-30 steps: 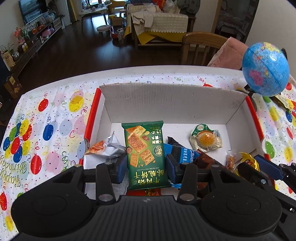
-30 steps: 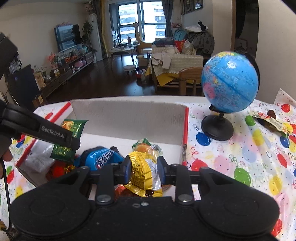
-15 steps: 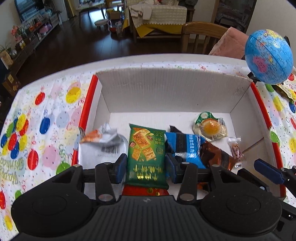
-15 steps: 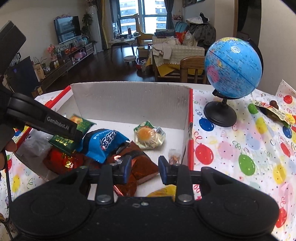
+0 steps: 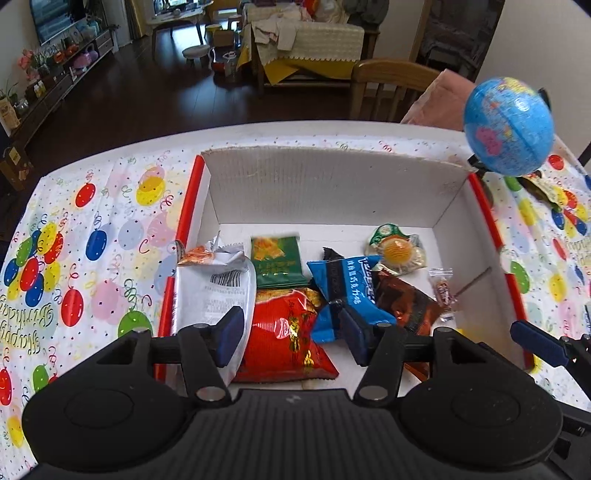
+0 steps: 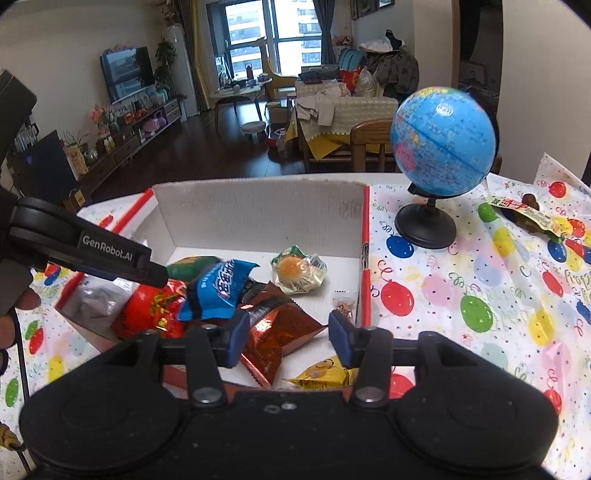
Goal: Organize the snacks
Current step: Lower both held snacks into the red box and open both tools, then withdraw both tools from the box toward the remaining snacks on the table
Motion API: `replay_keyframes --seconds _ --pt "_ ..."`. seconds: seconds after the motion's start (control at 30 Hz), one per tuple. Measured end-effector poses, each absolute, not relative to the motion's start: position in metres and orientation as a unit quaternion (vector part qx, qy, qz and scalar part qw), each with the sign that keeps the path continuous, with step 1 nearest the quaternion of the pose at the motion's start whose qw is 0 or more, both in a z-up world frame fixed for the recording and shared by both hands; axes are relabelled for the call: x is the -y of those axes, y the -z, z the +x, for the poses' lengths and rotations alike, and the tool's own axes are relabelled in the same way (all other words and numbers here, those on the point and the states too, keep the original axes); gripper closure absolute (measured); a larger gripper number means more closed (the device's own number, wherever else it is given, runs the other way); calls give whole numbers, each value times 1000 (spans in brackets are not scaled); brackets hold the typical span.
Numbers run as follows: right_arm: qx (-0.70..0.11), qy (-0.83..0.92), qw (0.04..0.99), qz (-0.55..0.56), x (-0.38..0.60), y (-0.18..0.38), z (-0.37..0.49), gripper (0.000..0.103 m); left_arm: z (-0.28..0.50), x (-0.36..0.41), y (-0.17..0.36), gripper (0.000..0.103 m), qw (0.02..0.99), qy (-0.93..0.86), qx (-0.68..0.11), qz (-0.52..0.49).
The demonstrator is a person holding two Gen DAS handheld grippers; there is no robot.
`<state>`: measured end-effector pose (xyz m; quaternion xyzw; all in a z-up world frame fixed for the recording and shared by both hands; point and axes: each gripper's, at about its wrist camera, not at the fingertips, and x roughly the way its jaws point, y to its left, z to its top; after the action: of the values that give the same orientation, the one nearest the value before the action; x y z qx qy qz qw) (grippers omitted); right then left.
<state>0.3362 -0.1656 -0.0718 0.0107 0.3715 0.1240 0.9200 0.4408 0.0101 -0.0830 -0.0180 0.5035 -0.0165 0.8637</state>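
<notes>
Crinkled, bright snack packets [image 5: 284, 325] lie heaped in the white box [image 5: 332, 192]; one green pack [image 5: 277, 260] looks blurred. The left gripper [image 5: 291, 334] and right gripper [image 6: 286, 338] have just been opening, with nothing clamped.

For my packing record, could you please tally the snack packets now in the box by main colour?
Green: 2, the cracker pack and the round cake pack
Silver: 1
Red: 1
Blue: 1
Brown: 1
Yellow: 1
Clear small candy: 1
Total: 8 in the box

Dark floor [image 6: 207, 155], daylit window [image 6: 273, 33], perhaps sofa [image 5: 314, 37].
</notes>
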Motion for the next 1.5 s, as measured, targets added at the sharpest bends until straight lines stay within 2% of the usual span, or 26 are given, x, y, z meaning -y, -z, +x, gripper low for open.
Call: replay_keyframes --seconds 0.27,0.37,0.5,0.97,1.07,1.23,1.37,1.5 --pt "-343 -118 932 22 166 48 309 40 405 -19 54 42 877 32 -479 -18" --pt "-333 -119 935 23 164 40 299 38 390 -24 44 41 881 37 -471 -21" --pt "-321 -124 938 25 160 31 286 31 370 -32 33 36 886 43 -460 -24" --pt "-292 -151 944 34 130 8 237 14 296 -73 -1 33 909 50 -412 -34" --pt "-288 -158 944 37 124 5 226 12 281 -83 -8 29 914 51 -400 -38" --pt "-281 -176 943 39 111 1 211 11 258 -98 -14 28 918 51 -391 -46" --pt "-269 -187 944 33 96 -1 194 3 242 -111 -14 23 919 45 -387 -49" --pt "-262 -201 943 28 82 0 179 1 227 -128 -11 22 919 37 -388 -61"
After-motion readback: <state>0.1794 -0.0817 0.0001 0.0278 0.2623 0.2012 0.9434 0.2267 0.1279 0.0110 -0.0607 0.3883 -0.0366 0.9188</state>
